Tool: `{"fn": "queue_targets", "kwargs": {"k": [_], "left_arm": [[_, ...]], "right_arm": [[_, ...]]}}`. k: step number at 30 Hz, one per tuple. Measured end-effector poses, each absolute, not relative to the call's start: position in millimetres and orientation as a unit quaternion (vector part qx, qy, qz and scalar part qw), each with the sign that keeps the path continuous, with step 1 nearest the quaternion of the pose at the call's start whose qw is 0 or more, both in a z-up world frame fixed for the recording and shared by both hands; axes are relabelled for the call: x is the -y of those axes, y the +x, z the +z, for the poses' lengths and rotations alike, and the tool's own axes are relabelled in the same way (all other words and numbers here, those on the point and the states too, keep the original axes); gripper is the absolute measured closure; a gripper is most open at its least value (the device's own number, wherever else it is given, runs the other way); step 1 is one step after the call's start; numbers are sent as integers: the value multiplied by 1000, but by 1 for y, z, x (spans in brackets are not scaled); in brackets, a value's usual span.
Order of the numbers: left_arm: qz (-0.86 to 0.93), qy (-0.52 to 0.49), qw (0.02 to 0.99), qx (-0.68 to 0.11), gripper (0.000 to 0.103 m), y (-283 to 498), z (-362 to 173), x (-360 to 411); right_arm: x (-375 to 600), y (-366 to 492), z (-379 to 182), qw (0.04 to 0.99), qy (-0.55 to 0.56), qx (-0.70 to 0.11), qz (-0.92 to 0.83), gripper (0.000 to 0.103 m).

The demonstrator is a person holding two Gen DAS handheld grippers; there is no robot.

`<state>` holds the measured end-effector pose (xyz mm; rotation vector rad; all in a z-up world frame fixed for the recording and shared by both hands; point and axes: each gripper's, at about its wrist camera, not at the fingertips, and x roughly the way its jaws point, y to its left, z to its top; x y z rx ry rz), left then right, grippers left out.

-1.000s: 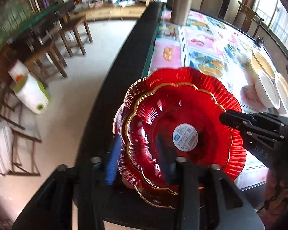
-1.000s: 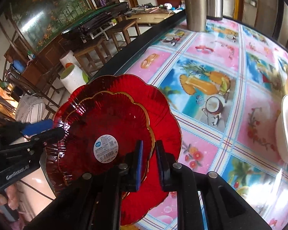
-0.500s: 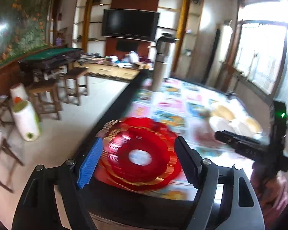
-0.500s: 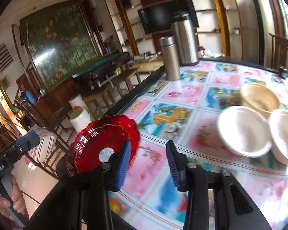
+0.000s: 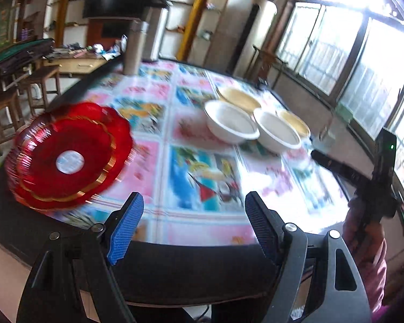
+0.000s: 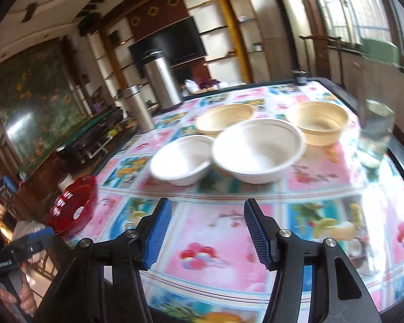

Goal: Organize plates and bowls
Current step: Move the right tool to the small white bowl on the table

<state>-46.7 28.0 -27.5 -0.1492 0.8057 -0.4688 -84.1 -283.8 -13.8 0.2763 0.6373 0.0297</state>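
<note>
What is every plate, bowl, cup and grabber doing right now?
Red plates: stacked, lying on the table's left edge, not held.
White bowls: two, upright, empty, rims touching or overlapping.
Tan bowls: two, upright, apart, behind the white ones.
Glass: upright by the right edge.
Steel flasks: two, upright, lids on.
Left gripper: open, empty.
Right gripper: open, empty.

Stacked red plates [image 5: 67, 158] at table edge, four bowls [image 6: 258, 148] clustered mid-table

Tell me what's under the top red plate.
A second red plate lies under the top red plate, its fluted rim showing around the edge. Its centre is covered, and blur hides whether more plates lie beneath.
</note>
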Motion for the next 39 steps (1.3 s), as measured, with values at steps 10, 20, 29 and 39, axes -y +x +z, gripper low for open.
{"fn": "queue_targets", "kwargs": {"k": [10, 20, 29, 39], "left_arm": [[-224, -48, 872, -433, 25, -35, -54, 6], [-224, -45, 870, -437, 25, 8, -36, 18], [-227, -115, 835, -487, 25, 98, -18, 32], [-214, -229, 771, -555, 25, 170, -47, 37]], "right_arm": [[349, -87, -44, 923, 216, -317, -8, 41], [329, -54, -53, 902, 264, -337, 51, 37], [307, 4, -61, 846, 370, -369, 107, 36], [300, 48, -81, 810, 435, -386, 72, 37]]}}
